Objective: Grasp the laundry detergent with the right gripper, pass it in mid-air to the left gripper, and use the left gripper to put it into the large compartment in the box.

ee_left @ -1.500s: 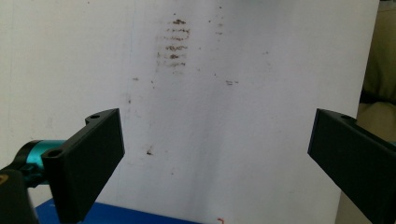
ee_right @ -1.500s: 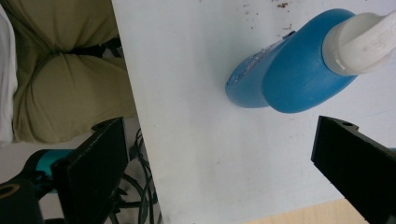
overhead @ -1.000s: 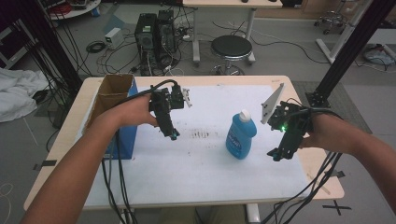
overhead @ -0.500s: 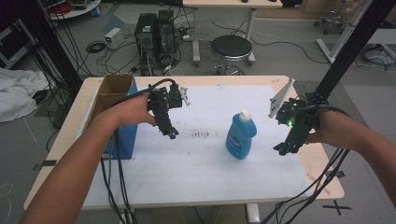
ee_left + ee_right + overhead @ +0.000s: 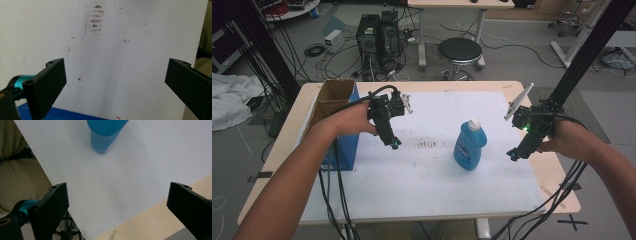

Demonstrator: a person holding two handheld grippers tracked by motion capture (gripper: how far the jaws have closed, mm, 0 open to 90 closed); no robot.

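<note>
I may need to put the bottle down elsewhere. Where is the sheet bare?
Bare room: the near half of the white sheet, between the two forearms, and the far strip behind the bottle. The stained patch between left gripper and bottle is also free. Crowded: the left edge by the box, and the right edge around the right gripper.

Your forearms come in bare, with no sleeves on them. Your left gripper (image 5: 394, 144) is a black block with a teal tip and a black cable looping over its top. Your right gripper (image 5: 513, 155) is black too, carries a grey three-cornered plate, shows a small green light, and trails several black cables. Each gripper has flat, matte black jaws with a small hole near the upper corner and a teal collar at the base.
</note>
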